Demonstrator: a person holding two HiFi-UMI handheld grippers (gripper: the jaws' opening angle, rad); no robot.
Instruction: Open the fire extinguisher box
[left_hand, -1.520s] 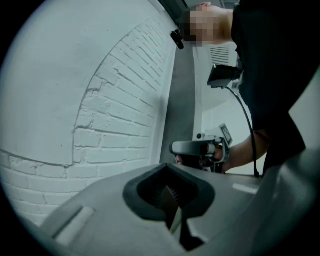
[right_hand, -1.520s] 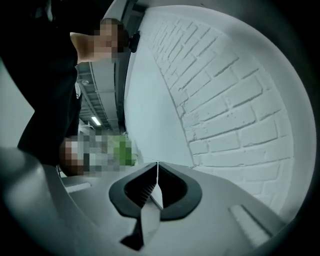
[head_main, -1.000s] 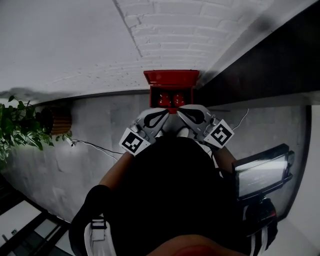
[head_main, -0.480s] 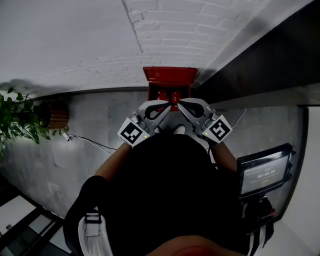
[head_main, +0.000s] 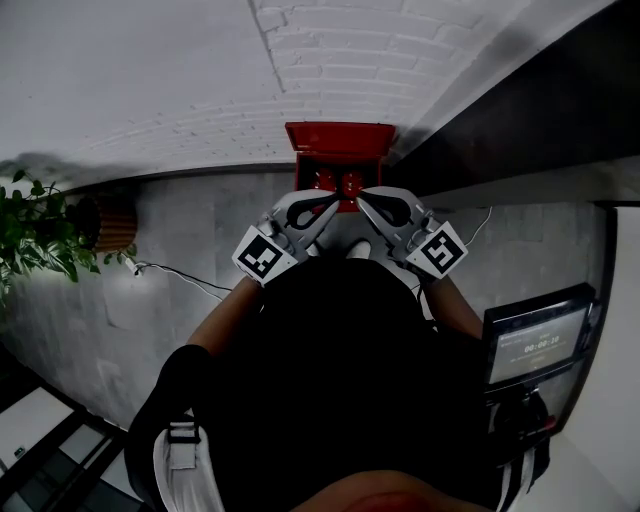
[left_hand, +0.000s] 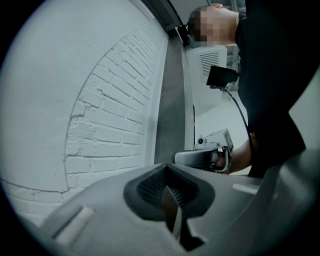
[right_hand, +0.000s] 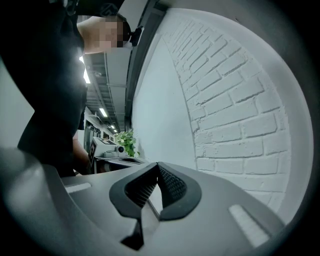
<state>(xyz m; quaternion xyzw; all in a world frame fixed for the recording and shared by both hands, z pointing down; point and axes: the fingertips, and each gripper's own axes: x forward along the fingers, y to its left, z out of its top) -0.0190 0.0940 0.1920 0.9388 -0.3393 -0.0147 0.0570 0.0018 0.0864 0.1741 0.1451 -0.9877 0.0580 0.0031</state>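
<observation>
Twelve o'clock, there's the box (head_main: 340, 152), on the floor against the brick wall (head_main: 330, 60), lid apparently up with two red tops showing inside. The left gripper (head_main: 333, 203) points in from seven, the right gripper (head_main: 363, 199) from five, tips close together at the box's near edge. Both tongs are pinched fully together with nothing between them: set for nudging or steadying, I'd say, not gripping.

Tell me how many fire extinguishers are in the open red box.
2. One fire extinguisher sits at the left inside the red box, the other to its right. The box's near edge is covered, so more may be hidden.
</observation>
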